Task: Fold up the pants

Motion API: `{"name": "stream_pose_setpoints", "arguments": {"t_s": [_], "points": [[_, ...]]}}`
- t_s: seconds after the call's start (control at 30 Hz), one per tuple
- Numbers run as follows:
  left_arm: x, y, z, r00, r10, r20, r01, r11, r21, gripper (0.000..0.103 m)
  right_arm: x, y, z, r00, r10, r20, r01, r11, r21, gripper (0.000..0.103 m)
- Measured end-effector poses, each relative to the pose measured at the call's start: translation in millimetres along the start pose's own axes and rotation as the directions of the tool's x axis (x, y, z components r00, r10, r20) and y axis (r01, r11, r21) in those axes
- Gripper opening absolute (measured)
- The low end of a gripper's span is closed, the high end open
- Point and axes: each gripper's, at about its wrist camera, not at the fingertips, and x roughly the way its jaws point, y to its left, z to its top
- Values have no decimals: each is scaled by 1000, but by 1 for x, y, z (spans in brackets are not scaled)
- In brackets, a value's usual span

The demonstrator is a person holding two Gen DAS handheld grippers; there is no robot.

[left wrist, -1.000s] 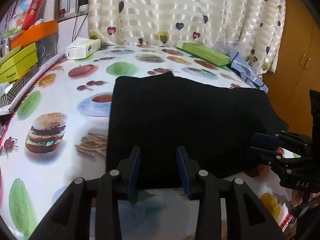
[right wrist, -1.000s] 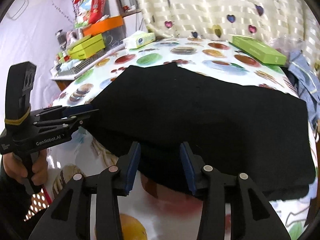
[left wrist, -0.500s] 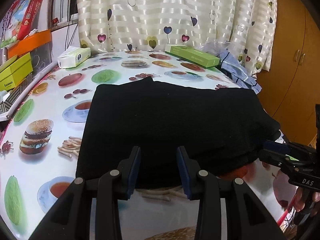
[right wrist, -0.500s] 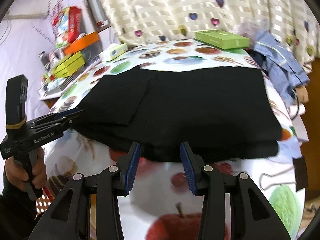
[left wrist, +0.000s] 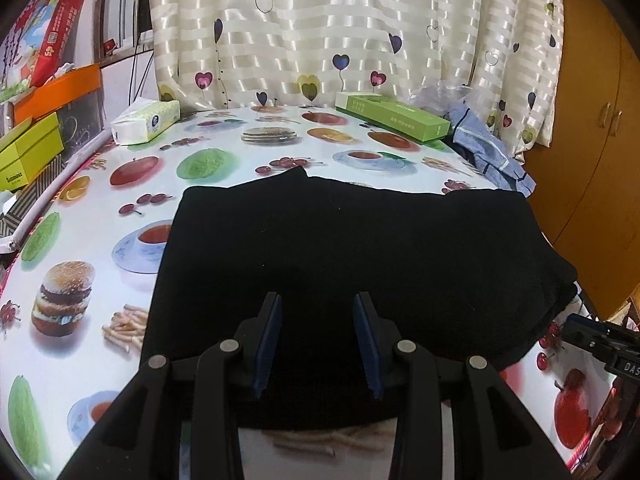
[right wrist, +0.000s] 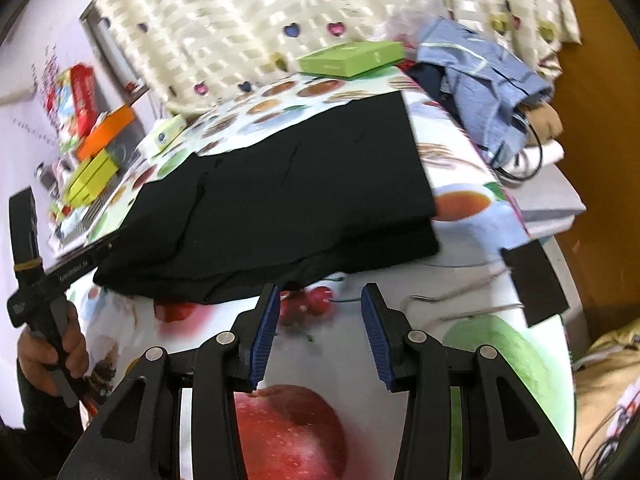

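The black pants [left wrist: 352, 248] lie folded in a flat rectangular stack on the fruit-print tablecloth [left wrist: 132, 168]. They also show in the right wrist view [right wrist: 288, 192], where layered edges face me. My left gripper [left wrist: 319, 340] is open and empty, just above the near edge of the pants. My right gripper [right wrist: 318, 336] is open and empty, over bare tablecloth short of the pants' edge. The right gripper's tip shows at the left wrist view's right edge [left wrist: 600, 336]. The left gripper shows at the right wrist view's left edge [right wrist: 60, 276].
A tissue pack [left wrist: 146, 122] and a long green box [left wrist: 392, 116] lie at the table's far side. Blue clothes [right wrist: 488, 80] are heaped at the far right corner. Coloured boxes [left wrist: 32, 148] stack at the left. A wooden cabinet [left wrist: 592, 160] stands right.
Both grippers have drawn back from the pants and stay open. The right gripper has swung right, so the pants now sit up and left in its view.
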Motion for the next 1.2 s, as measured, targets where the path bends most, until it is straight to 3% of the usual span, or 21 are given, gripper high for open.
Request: {"name": "stream_pose_setpoints", "arguments": {"t_s": [0.37, 0.63, 0.7, 0.87, 1.0, 1.1, 1.2], "points": [[19, 1, -2, 996, -43, -80, 41, 999, -20, 40, 7, -27, 17, 998, 45, 49, -55, 975, 215, 45], [20, -11, -4, 996, -23, -92, 27, 999, 45, 46, 4, -49, 23, 995, -25, 98, -13, 927, 376, 46], [20, -10, -4, 995, -35, -92, 39, 998, 40, 48, 6, -50, 28, 994, -3, 109, -44, 907, 419, 58], [20, -10, -4, 994, -52, -93, 55, 998, 40, 52, 8, -60, 26, 989, 55, 138, -122, 831, 543, 59], [19, -8, -4, 993, -69, -93, 72, 997, 35, 52, 6, -55, 22, 988, 130, 83, -155, 802, 577, 59], [18, -8, -4, 993, -76, -93, 79, 996, 33, 53, 15, -53, 30, 987, 138, 85, -161, 798, 581, 59], [18, -8, -4, 991, -93, -93, 96, 995, 32, 55, 22, -52, 40, 991, 89, 98, -130, 805, 578, 59]]}}
